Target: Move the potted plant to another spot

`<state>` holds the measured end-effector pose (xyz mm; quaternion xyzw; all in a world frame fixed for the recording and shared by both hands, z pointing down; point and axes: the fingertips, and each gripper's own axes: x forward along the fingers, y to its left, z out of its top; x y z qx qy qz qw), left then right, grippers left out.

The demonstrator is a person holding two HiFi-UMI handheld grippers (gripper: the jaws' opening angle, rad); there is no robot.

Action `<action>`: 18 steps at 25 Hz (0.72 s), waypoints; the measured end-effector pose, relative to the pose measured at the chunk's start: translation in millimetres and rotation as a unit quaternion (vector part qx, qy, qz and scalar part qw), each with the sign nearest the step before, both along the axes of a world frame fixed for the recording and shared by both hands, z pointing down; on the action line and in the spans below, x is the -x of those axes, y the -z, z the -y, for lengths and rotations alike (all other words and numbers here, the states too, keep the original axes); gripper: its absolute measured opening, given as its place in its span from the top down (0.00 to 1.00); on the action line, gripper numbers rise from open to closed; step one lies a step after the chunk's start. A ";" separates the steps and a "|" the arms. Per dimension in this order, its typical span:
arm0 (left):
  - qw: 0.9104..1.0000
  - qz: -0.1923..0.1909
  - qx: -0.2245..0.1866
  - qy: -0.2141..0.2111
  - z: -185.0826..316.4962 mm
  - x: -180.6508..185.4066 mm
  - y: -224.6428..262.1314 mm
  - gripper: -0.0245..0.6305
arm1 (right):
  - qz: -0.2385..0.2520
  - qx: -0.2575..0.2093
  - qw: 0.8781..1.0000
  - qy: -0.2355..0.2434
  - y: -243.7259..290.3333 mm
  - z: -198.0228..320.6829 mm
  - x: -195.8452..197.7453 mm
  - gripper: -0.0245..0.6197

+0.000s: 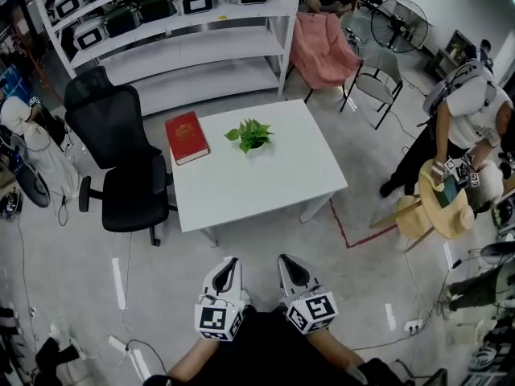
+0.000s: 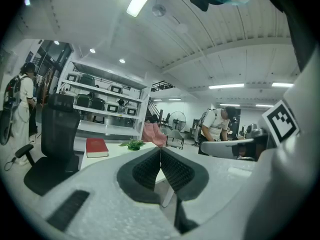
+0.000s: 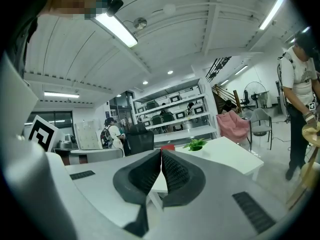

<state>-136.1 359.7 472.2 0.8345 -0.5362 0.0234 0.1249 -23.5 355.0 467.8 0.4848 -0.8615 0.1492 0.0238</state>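
Plant point(image 1: 250, 135), leafy, on square white table point(image 1: 265, 185)

We list: potted plant point(image 1: 250, 135), green leaves; table point(image 1: 265, 185), plain white; book point(image 1: 186, 137), red; office chair point(image 1: 121, 163), black; left gripper point(image 1: 230, 264) and right gripper point(image 1: 290, 264), white, black-and-white square markers.

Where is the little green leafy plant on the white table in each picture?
Head view: the small green leafy potted plant stands near the far edge of the white square table, in the upper middle.
Left gripper view: the plant shows small, left of centre, above the jaws.
Right gripper view: the plant shows right of centre, above the jaws.
Shared landmark: the red hardcover book, left of the plant everywhere.
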 end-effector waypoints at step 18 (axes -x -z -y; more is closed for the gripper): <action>1.000 -0.005 0.019 -0.015 46.2 32.7 -27.7 0.94 | -0.012 0.004 1.000 -0.022 -13.2 55.0 28.8 0.94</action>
